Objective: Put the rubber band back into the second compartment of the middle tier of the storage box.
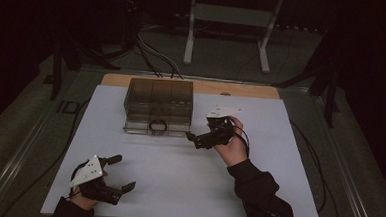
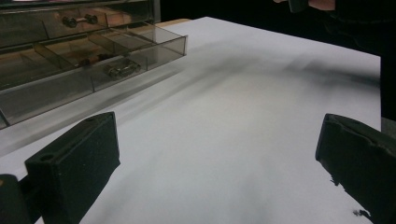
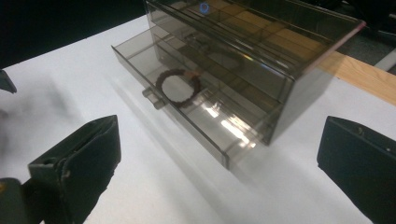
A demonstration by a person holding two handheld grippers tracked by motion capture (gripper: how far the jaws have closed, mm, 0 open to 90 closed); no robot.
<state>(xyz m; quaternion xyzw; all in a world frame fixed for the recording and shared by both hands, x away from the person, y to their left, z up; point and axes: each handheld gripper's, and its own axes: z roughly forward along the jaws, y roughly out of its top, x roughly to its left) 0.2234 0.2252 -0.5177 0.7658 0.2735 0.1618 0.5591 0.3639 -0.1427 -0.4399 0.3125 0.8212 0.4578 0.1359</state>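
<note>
Hovering beside a smoky clear-plastic drawer box point(image 1: 158, 105), right gripper point(image 1: 199, 139) with jaws apart.
Its bottom drawer point(image 3: 196, 122) stands pulled out, holding a dark beaded bracelet point(image 3: 178, 87); left gripper point(image 1: 119, 173), jaws apart, near the table's front edge.

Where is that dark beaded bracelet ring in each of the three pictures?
High view: the dark beaded bracelet ring lies in the open bottom drawer of the smoky clear plastic drawer box, centre.
Left gripper view: I cannot make it out.
Right gripper view: upper centre, in the drawer.
Shared landmark: the drawer box.
</note>
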